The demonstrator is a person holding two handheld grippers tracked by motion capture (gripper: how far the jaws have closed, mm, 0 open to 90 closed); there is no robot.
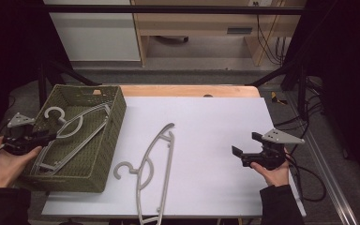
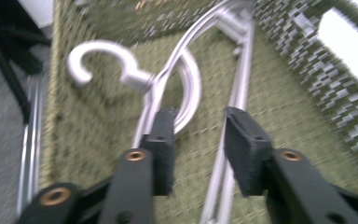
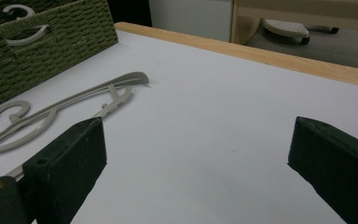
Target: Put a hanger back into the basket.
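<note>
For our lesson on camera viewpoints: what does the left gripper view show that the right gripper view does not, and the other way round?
Left gripper view: the inside of the basket, with a grey hanger lying on its woven floor under the open left gripper. Right gripper view: the white table, a second hanger lying on it, and the open right gripper. Both: that green basket.

Your left gripper view is motion-blurred — the basket hanger [image 2: 186, 74] runs off the top edge. In the high view, the table hanger [image 1: 152, 164] is cut off at the bottom edge.
</note>
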